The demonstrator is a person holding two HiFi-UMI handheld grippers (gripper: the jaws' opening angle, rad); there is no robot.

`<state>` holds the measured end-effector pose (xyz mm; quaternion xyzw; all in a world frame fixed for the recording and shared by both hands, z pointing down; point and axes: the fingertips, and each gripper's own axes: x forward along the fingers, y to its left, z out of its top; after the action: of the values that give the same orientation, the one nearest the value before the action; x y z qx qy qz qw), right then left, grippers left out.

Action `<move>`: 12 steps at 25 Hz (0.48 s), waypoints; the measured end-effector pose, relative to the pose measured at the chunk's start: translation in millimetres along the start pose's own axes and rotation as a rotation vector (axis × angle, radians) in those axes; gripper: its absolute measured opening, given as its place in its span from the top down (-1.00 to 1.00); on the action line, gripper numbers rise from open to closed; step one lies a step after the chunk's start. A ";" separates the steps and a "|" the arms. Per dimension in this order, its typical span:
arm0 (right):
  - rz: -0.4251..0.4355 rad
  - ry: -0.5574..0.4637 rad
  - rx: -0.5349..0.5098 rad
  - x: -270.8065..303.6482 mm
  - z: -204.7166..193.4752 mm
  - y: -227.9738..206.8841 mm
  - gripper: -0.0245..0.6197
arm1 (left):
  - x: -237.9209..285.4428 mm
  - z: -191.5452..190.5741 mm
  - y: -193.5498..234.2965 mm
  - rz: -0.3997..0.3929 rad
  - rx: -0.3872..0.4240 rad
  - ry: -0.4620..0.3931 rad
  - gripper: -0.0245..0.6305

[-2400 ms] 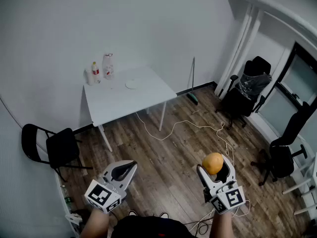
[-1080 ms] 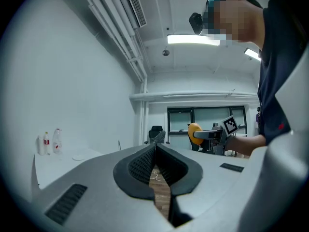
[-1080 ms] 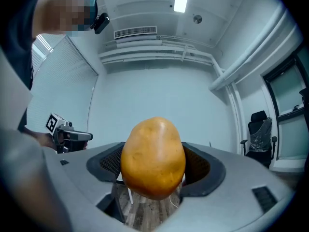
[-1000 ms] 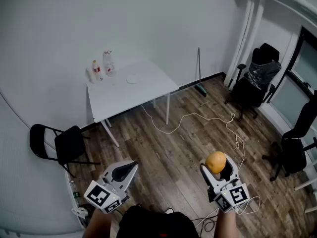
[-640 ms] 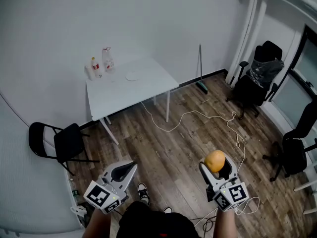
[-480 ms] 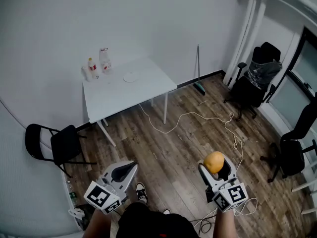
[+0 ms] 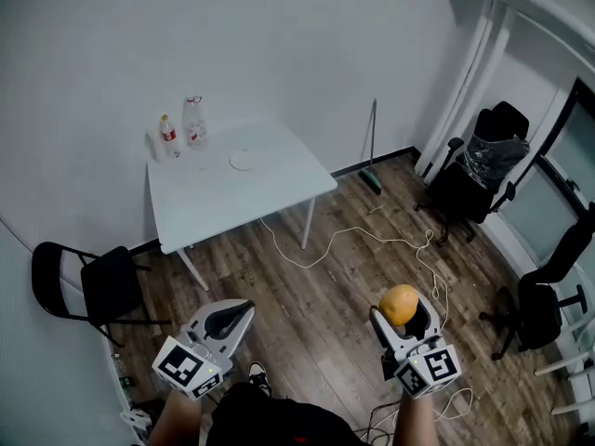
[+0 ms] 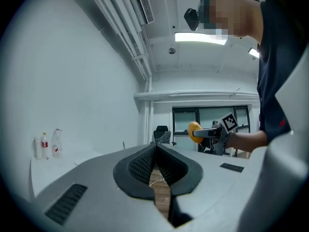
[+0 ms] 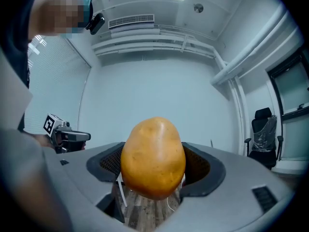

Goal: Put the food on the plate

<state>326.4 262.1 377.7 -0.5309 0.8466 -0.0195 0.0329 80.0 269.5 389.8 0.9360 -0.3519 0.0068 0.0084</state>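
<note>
An orange-yellow, potato-like food (image 7: 400,305) sits between the jaws of my right gripper (image 7: 403,321), which is shut on it; the same food (image 9: 153,157) fills the right gripper view. My left gripper (image 7: 230,319) is shut and holds nothing; its jaws meet tip to tip in the left gripper view (image 8: 155,159). A small white plate (image 7: 244,160) lies on the white table (image 7: 214,203) far ahead, by the wall. Both grippers hang over the wooden floor, well short of the table.
Two bottles (image 7: 181,126) stand at the table's back left corner. A black folding chair (image 7: 88,284) is left of the table. Black office chairs (image 7: 474,165) stand at the right. A white cable (image 7: 372,240) trails over the floor, and a broom (image 7: 370,147) leans on the wall.
The view has shifted: the table now lies a little nearer and more to the left. Both grippers keep their places in the view, the right one still shut on the food.
</note>
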 end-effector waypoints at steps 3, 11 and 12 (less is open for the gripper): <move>0.000 0.012 -0.008 36.9 1.3 6.8 -0.21 | 8.1 3.6 36.4 -0.008 -0.006 -0.009 0.85; -0.007 0.044 -0.050 117.4 -2.2 27.0 -0.22 | 14.9 2.4 117.3 -0.025 -0.010 -0.012 0.85; -0.006 0.044 -0.045 126.3 -3.8 31.2 -0.21 | 13.8 0.9 125.2 -0.029 -0.009 -0.010 0.85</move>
<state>243.3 162.0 374.9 -0.5334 0.8457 -0.0121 0.0021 7.9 166.2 390.5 0.9410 -0.3383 0.0005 0.0108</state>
